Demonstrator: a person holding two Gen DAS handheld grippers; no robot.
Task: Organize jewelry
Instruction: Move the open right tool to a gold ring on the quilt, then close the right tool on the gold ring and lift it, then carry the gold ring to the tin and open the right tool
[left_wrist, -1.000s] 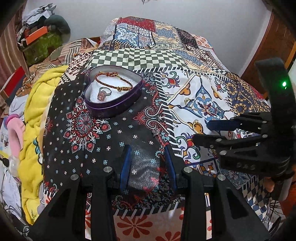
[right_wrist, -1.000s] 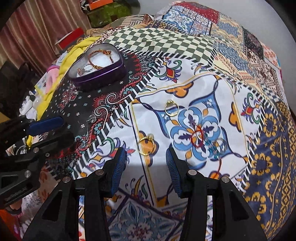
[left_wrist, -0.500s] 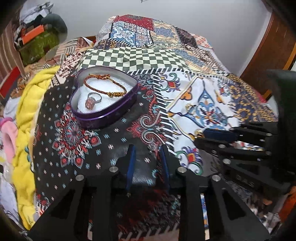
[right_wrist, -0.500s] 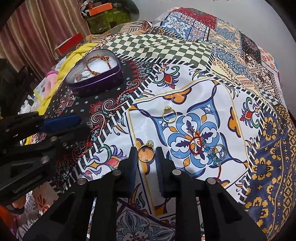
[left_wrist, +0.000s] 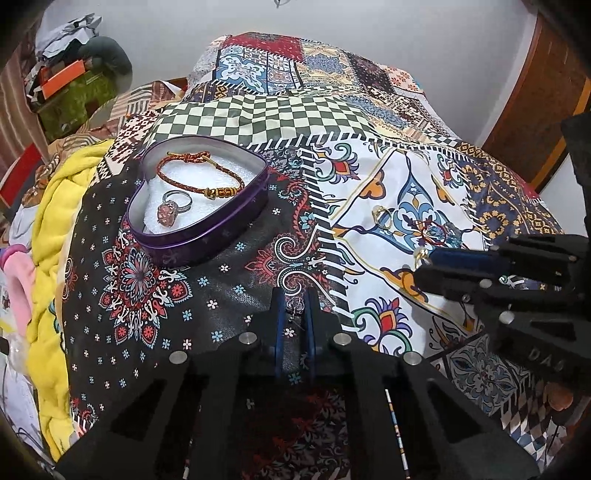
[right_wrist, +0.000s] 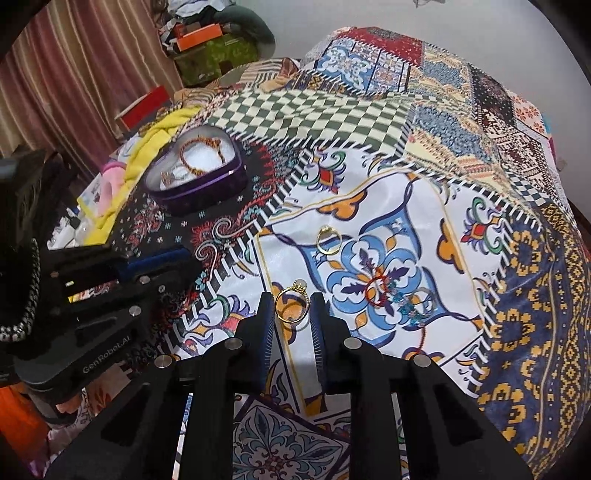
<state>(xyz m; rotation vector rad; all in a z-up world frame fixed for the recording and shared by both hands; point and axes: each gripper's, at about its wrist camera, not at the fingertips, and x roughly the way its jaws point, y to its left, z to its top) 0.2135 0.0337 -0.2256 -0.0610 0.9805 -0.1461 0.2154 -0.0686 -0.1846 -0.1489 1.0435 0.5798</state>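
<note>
A purple heart-shaped tin (left_wrist: 207, 236) (right_wrist: 207, 190) on the black patterned cloth holds a braided red-gold bracelet (left_wrist: 199, 177) and a pink-stone ring (left_wrist: 171, 208). In front of the tin, my left gripper (left_wrist: 294, 314) is shut on a small silver piece (left_wrist: 295, 312) at cloth level. My right gripper (right_wrist: 291, 306) (left_wrist: 421, 260) is shut on a gold ring with a pale stone (right_wrist: 291, 301), held upright just above the white patterned patch. Beyond it lie another gold ring (right_wrist: 327, 240), a red bead bracelet (right_wrist: 376, 291) and a silver ring (right_wrist: 424, 299).
The bed is covered by a patchwork cloth (left_wrist: 266, 114). A yellow blanket (left_wrist: 48, 236) and pink items lie at the left edge. Boxes and clutter (right_wrist: 207, 44) stand by the curtain at the back left. A wooden door (left_wrist: 535, 96) is at the far right.
Both grippers went from open to shut. The right one moved forward and closed on the gold ring. The left one moved forward and closed on the small silver piece.
</note>
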